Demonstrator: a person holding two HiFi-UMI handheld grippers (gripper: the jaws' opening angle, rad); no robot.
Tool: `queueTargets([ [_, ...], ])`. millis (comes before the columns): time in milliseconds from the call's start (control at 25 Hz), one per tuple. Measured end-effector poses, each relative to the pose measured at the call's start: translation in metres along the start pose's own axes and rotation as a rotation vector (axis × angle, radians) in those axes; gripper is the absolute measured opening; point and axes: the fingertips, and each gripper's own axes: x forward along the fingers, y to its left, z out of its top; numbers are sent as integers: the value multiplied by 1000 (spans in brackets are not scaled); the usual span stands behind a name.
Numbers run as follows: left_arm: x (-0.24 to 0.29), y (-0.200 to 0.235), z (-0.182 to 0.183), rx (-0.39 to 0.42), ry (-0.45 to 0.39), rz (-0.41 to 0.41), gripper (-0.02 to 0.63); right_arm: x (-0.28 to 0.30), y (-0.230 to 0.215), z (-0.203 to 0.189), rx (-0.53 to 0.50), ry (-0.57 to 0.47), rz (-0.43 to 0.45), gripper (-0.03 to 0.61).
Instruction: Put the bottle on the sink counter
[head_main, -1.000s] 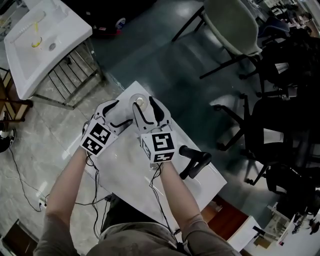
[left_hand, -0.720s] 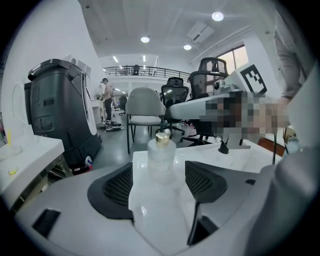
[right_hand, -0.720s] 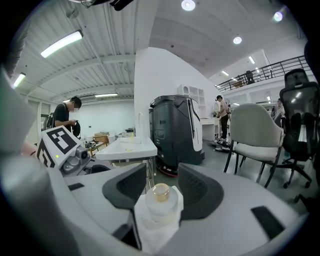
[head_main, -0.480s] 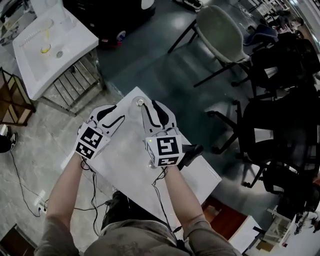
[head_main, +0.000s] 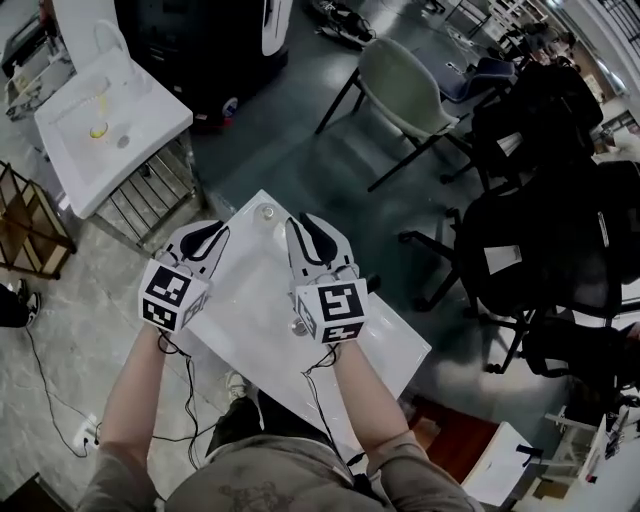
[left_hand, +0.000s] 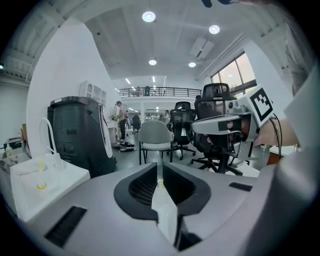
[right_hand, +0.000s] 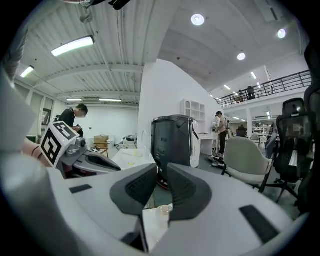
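– While both grippers hang over the white table (head_main: 255, 330), why does neither of them have the bottle?
– Because it is not between any fingers. The bottle (head_main: 266, 212), small and clear, stands upright on the far corner of the table, just beyond the tips of the right gripper (head_main: 308, 230) and a little to their left. In the right gripper view its top shows low in the gap, but the pads do not touch it.
– And how do the fingers stand?
– The right gripper's jaws are closing, with a narrow slit between them and nothing in it. The left gripper (head_main: 207, 236) is closing too. Its pads are almost together, also on nothing.
– So this closing is not a grasp?
– I judge not. To take the bottle, one gripper must spread its jaws and come around it.
– Where must the bottle go?
– To the sink counter (head_main: 150, 125), the white basin on a metal frame. It stands well apart from the table, across the floor to the front left. I think a firm hold will matter on that way, because such a light bottle may tip easily.
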Motion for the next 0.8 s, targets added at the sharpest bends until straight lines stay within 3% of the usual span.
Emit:
queueTargets([
  [560, -89, -49, 92, 91, -98, 85, 32, -104, 24, 101, -82, -119, 22, 61],
  [800, -139, -63, 117, 48, -159, 139, 31, -156, 46, 134, -113, -168, 46, 61],
])
